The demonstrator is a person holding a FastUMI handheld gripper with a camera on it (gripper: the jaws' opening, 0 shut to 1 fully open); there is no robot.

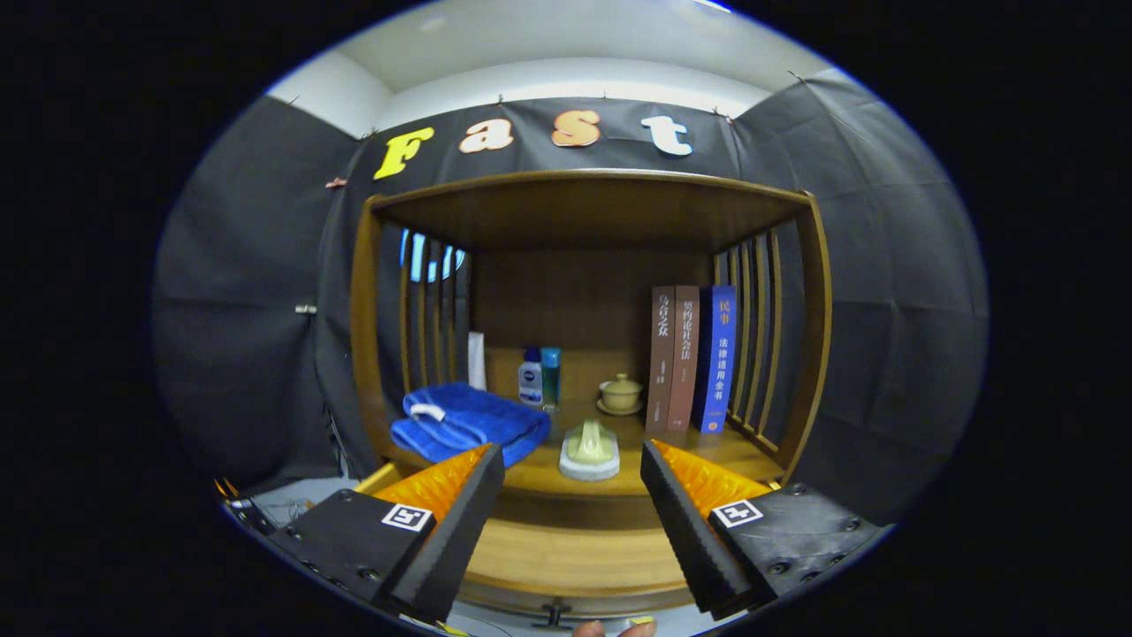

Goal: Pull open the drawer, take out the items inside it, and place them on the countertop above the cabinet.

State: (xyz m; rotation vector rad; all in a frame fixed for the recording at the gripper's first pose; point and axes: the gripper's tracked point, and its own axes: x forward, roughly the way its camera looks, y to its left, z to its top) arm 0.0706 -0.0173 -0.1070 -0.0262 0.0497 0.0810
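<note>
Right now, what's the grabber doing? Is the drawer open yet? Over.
Gripper open, holding nothing. Drawer below fingers, looks shut; contents unseen. Countertop carries brush, blue towel, books. Nothing in the way.

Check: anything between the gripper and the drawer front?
Nothing visible. The gripper is open, and the drawer front lies just below, between its fingers, with bare wood in the gap. The brush, towel and books sit on the countertop beyond the fingers, out of the path.

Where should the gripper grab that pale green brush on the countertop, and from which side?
Grip the brush by its raised top handle, coming from the front and above. The handle's ridge runs away from the open gripper, so the fingers can straddle its narrow sides.
</note>
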